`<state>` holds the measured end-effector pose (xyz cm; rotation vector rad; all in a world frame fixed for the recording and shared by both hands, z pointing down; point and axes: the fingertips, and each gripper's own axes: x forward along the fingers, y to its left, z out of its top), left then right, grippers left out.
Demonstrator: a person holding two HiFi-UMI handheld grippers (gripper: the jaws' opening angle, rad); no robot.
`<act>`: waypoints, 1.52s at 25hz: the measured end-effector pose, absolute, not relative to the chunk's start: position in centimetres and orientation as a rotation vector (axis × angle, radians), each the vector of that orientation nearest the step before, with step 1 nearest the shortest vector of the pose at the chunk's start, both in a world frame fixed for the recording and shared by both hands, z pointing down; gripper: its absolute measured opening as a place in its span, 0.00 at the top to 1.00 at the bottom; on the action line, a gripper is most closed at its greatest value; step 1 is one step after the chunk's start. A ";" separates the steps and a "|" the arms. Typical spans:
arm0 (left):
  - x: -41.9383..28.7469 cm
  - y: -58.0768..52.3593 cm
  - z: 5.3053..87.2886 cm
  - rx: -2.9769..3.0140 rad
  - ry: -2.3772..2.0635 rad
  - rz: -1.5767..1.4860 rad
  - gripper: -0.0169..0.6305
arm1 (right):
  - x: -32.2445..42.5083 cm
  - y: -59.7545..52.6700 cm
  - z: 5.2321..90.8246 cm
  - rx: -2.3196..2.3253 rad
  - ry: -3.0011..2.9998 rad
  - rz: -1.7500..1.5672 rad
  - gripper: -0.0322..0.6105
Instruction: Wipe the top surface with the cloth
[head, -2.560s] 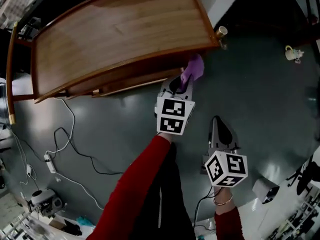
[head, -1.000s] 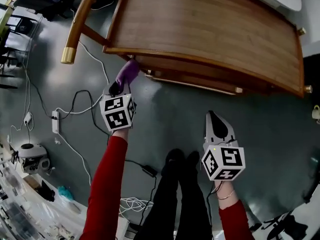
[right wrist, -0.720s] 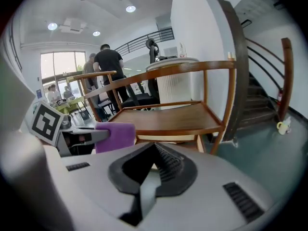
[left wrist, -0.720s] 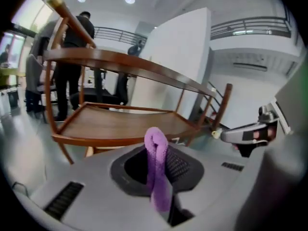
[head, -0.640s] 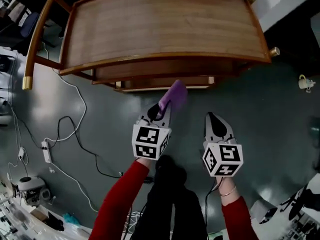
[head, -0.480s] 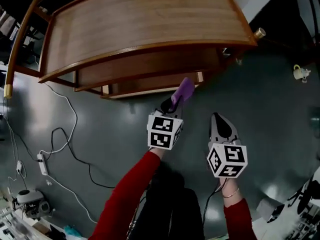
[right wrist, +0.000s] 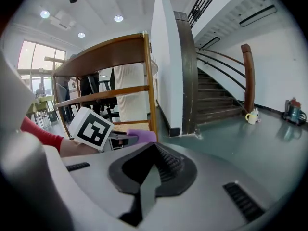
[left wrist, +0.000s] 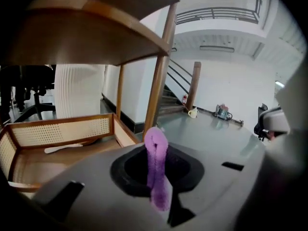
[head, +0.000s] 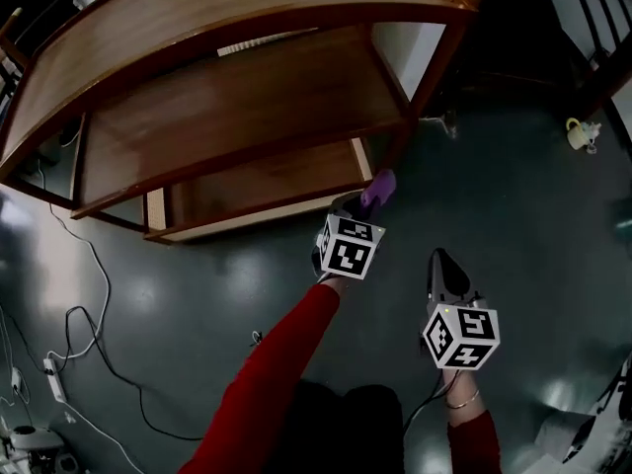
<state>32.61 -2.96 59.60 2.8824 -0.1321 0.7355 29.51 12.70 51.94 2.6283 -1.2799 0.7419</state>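
Pinching the purple cloth [left wrist: 159,186] between its tightly pressed jaws, my left gripper [left wrist: 155,148] held it as a thick upright roll, I think so that a soft pad stuck out in front for wiping. The cloth was low, just beside the front leg [head: 434,62] of the wooden shelf unit and near its bottom shelf [head: 267,181], well below the top surface [head: 197,13], so no wiping was under way. My right gripper [right wrist: 147,177] had its jaws together on nothing and hung behind the left one, probably because one cloth needs only one hand.
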 end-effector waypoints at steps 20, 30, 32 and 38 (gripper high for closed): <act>-0.1 -28.4 63.4 2.684 -1.060 0.859 0.89 | 19.9 -7.5 55.7 2.275 -1.836 0.654 0.93; -12.1 -36.0 63.9 2.482 -1.384 0.857 0.89 | 16.5 -11.5 57.6 2.160 -1.879 0.650 0.93; -12.6 -36.1 63.9 2.476 -1.396 0.856 0.89 | 16.1 -12.0 57.4 2.152 -1.881 0.642 0.93; -12.5 -34.2 57.7 2.591 -1.415 0.725 0.89 | 13.3 -14.4 54.8 2.085 -1.970 0.594 0.93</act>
